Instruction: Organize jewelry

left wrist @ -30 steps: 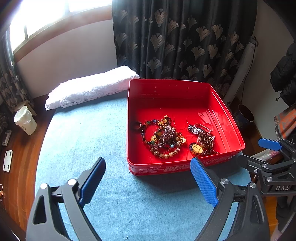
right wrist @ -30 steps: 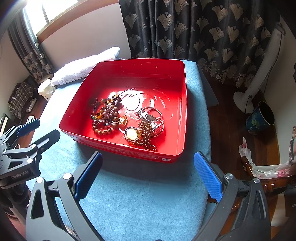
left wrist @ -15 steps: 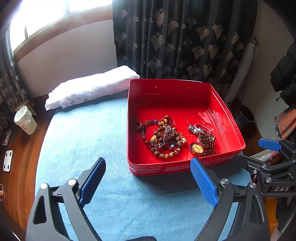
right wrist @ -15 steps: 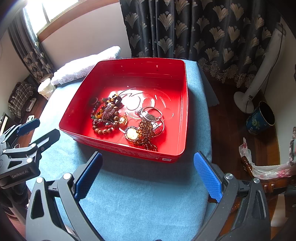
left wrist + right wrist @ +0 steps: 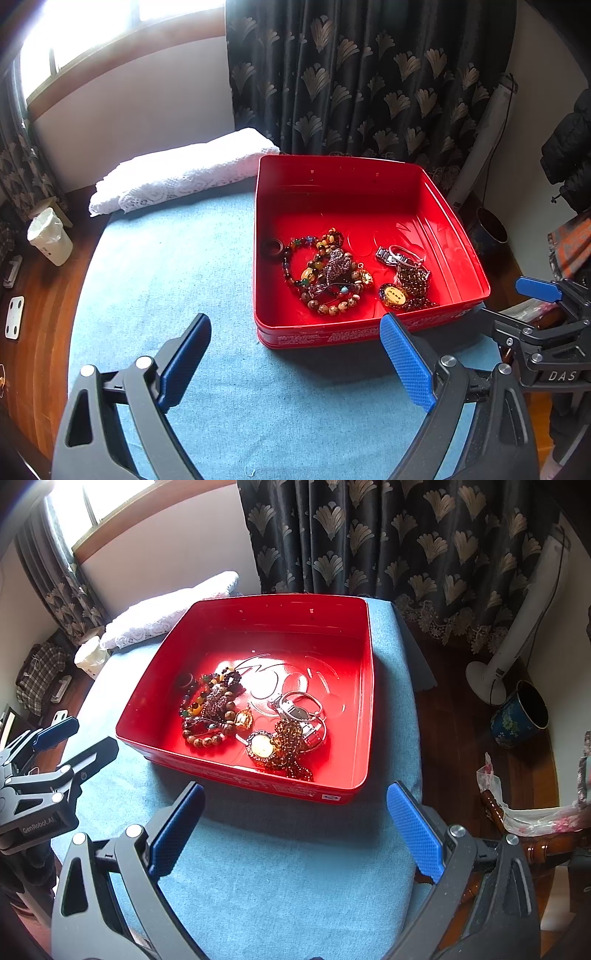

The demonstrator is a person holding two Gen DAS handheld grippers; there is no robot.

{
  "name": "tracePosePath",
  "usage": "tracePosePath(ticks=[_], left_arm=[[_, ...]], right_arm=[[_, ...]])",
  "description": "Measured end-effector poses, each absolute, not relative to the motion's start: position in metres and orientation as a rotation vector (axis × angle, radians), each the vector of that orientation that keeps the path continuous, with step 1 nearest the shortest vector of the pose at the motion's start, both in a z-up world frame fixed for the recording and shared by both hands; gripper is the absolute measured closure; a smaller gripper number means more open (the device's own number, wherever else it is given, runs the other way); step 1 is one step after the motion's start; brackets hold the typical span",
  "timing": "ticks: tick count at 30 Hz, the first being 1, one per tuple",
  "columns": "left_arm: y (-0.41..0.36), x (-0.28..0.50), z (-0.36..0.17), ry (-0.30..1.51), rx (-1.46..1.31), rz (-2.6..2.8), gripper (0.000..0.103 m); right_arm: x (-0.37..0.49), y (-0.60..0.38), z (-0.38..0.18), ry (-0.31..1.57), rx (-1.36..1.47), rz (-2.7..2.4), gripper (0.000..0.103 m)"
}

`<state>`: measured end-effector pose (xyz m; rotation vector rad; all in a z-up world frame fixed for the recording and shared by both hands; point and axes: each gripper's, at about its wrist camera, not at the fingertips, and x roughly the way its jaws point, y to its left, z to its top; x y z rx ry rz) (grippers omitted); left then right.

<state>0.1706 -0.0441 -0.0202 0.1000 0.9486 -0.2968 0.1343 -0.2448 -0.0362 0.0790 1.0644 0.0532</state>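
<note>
Left tool point(image 5: 295, 336) hovered wide open and empty over the blue-clothed table point(image 5: 166, 266), "GenRobot.AI" legible on its body in the right view. Red tin point(image 5: 369, 334) sat ahead, its front-wall lettering too small to read. Inside, beaded bracelets point(image 5: 325, 273) and a watch point(image 5: 291, 710) tangled, pieces hard to separate. Right tool point(image 5: 295, 812), marked "DAS", gaped empty.

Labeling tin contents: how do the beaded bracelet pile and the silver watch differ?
The beaded bracelet pile is multicoloured round beads, brown, amber and green; the silver watch is shiny metal links.
The pile sits toward the tin's left side in the right wrist view; the watch lies right of it, partly under an amber bead strand.
Both rest on the red tin floor, untouched by either claw.
</note>
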Motion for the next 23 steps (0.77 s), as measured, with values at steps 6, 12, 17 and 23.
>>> tracePosePath(ticks=[6,12,17,23], left_arm=[[-0.0436,0.1706,-0.0207,0.947,0.100,-0.297,0.012],[-0.0438,0.1701,-0.0204,0.945,0.099,-0.297,0.012],[-0.0446,0.1701,-0.0201,0.947,0.103,-0.289,0.012],[-0.0438,0.1707,-0.0199,0.948,0.099,-0.285,0.012]], right_arm=[[0.1346,-0.2447,-0.0361,1.065,0.079,0.054,0.007],[0.1349,-0.2444,-0.0356,1.064,0.078,0.055,0.007],[0.1333,-0.2458,-0.0388,1.065,0.078,0.055,0.007],[0.1336,-0.2465,-0.0396,1.066,0.078,0.055,0.007]])
